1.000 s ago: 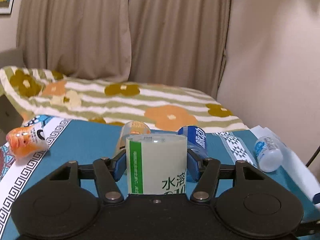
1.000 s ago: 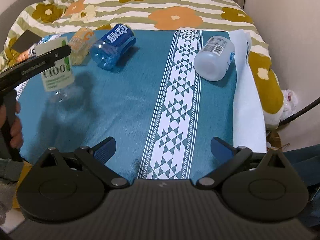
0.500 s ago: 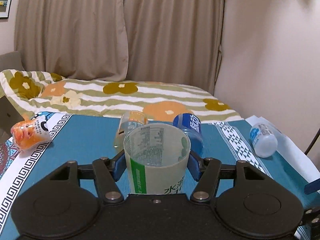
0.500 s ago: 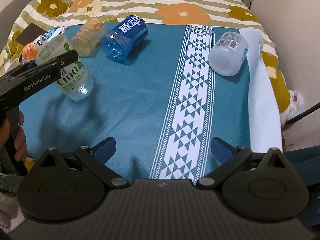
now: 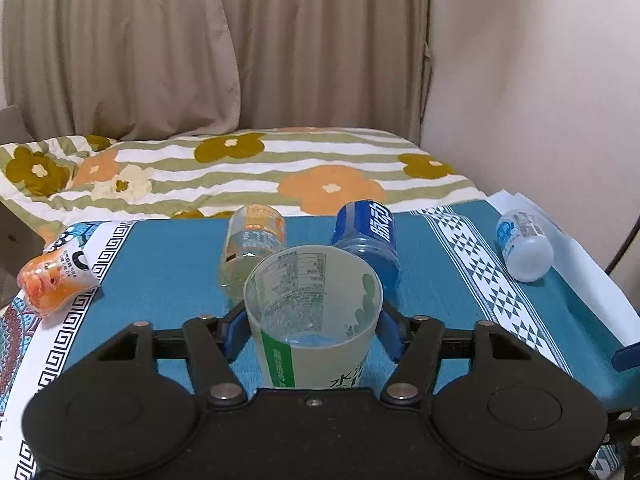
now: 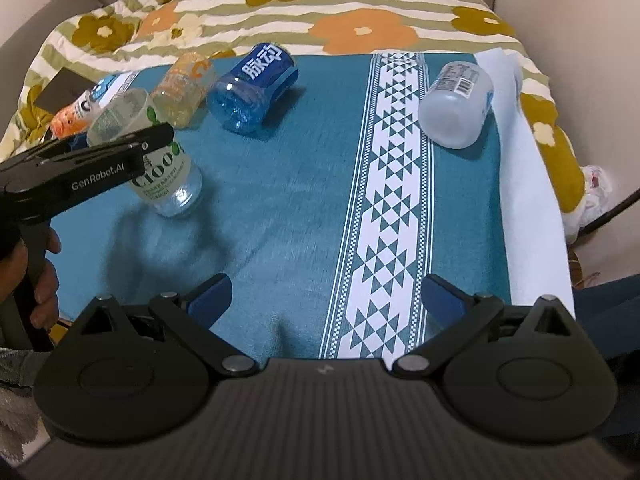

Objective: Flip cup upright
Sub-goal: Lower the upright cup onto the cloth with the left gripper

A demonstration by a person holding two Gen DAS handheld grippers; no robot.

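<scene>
The left tongs clamp the cup, mouth up, base on or just above the table. Only release remains; the right tongs gape, holding nothing.

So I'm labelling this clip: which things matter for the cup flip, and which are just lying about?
In the job:
clear green-labelled plastic cup
left gripper, shut on it

Lying about:
blue plastic cup
orange-printed clear cup
frosted white cup
orange cup
idle right gripper

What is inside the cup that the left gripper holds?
The cup in the left gripper looks empty: its clear bottom shows through the open mouth. The near inner wall is hidden.
</scene>
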